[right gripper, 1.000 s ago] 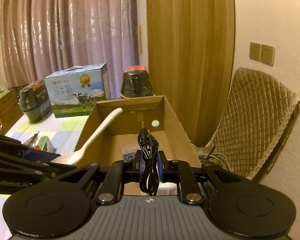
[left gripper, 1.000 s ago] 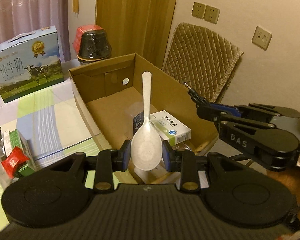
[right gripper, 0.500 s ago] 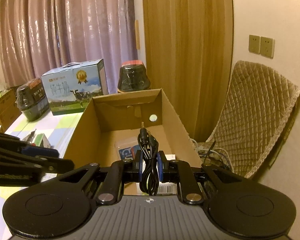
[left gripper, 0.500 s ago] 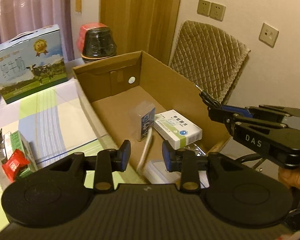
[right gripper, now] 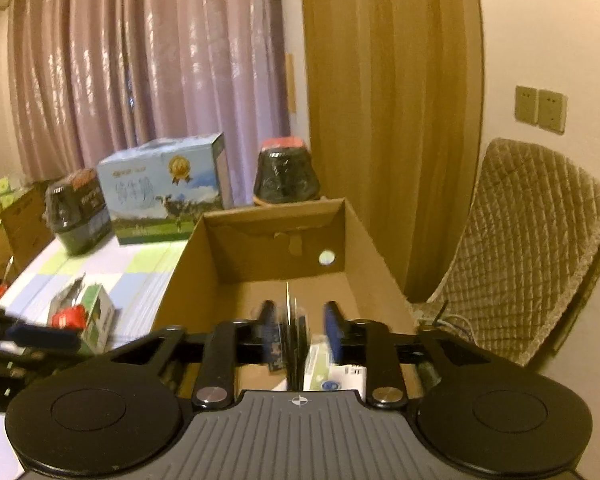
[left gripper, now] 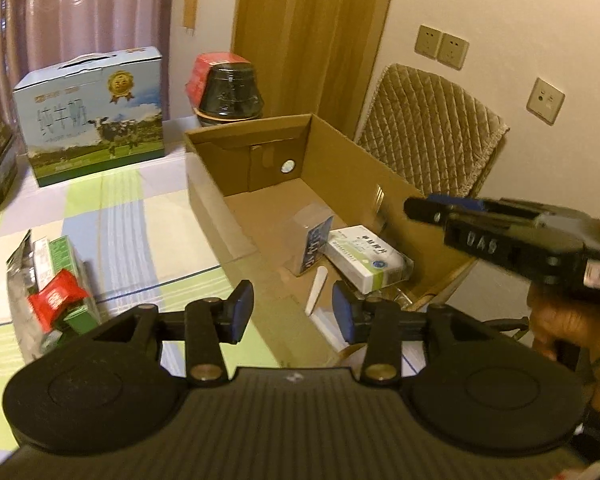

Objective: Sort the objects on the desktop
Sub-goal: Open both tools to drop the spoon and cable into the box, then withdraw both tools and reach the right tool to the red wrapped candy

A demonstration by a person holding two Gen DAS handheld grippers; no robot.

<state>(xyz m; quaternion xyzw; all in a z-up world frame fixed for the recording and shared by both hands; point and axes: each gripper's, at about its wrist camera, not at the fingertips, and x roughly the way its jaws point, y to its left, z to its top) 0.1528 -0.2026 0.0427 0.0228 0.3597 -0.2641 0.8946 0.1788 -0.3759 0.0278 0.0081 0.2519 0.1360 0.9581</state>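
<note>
An open cardboard box (left gripper: 352, 172) stands on the table; it also shows in the right wrist view (right gripper: 364, 232). Inside lie a white spoon (left gripper: 315, 289), a white medicine box (left gripper: 366, 256) and a small clear box with a blue label (left gripper: 314, 242). My left gripper (left gripper: 292, 312) is open and empty above the box's near end. My right gripper (right gripper: 298, 330) has its jaws apart over the box, and a black audio cable (right gripper: 294, 344), blurred, hangs between them. The right gripper also shows in the left wrist view (left gripper: 432, 208).
A green carton with a red packet (left gripper: 56, 284) lies on the checked tablecloth at the left. A milk gift box (left gripper: 90, 116) and a black jar (left gripper: 230, 92) stand at the back. A padded chair (left gripper: 428, 136) is to the right of the box.
My left gripper opened and the spoon dropped into the box. My right gripper has just opened, and the cable is slipping down from its jaws.
</note>
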